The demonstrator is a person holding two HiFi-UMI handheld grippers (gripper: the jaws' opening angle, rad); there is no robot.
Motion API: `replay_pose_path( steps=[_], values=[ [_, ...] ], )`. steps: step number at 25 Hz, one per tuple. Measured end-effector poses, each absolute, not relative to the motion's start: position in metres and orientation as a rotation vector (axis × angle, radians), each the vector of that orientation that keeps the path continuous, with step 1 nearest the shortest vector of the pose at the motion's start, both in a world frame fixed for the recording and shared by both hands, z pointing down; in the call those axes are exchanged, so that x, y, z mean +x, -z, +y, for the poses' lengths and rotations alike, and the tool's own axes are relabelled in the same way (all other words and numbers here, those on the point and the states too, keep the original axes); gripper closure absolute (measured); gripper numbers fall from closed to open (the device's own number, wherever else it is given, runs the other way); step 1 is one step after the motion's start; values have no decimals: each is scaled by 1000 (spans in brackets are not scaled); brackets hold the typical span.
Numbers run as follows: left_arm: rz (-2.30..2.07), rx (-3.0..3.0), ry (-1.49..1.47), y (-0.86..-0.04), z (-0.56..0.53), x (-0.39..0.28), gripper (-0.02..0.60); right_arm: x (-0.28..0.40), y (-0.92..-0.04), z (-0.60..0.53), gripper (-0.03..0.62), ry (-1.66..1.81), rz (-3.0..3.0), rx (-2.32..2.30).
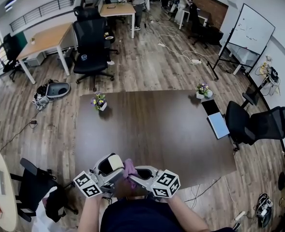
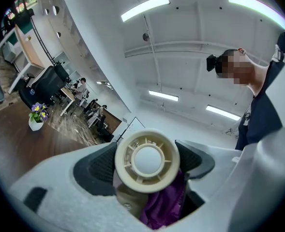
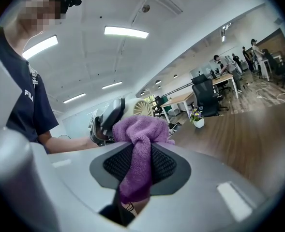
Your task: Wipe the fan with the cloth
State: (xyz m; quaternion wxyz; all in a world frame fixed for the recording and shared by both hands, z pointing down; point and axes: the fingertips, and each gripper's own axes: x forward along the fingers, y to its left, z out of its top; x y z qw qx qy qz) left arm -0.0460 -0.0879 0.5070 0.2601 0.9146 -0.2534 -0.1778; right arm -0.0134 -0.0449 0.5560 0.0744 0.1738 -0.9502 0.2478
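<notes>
Purple fuzzy cloth (image 3: pixel 141 129), pinched in the right tool (image 3: pixel 140 164), sits right beside the small round cream fan (image 2: pixel 147 161) pinched in the left tool (image 1: pixel 108 170), by the near edge of the brown bench (image 1: pixel 157 129). Pushing hard could knock the fan loose.

The fan (image 2: pixel 147 161) hides most of the purple cloth (image 2: pixel 162 206).

This is an open-plan office. Black swivel chairs (image 1: pixel 90 42) stand by light wooden desks (image 1: pixel 48 37) at the upper left of the head view, and a whiteboard on a stand (image 1: pixel 251 30) sits upper right. A laptop (image 1: pixel 218 124) lies on the long dark table (image 1: pixel 157 129), cables (image 1: pixel 176 47) trail over the plank floor (image 1: pixel 147 66), and strip lights (image 2: pixel 144 7) line the ceiling.
</notes>
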Motion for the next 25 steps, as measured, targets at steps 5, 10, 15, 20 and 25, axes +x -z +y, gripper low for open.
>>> replay_pose_path(
  steps=[5, 10, 15, 20, 25],
  values=[
    [-616, 2511, 414, -515, -76, -32, 202, -5, -539, -56, 488, -722, -2892, 569],
    [-555, 2541, 347, -522, -63, -20, 202, 4, -522, -64, 488, -670, -2924, 604],
    [-479, 2582, 283, -525, -48, -6, 202, 7, -515, -73, 489, -654, -2934, 623],
    [-474, 2565, 316, -521, -45, -5, 201, 2, -537, -72, 490, -766, -2920, 595],
    [-524, 2542, 351, -521, -55, -17, 201, -8, -561, -62, 490, -831, -2879, 571]
  ],
)
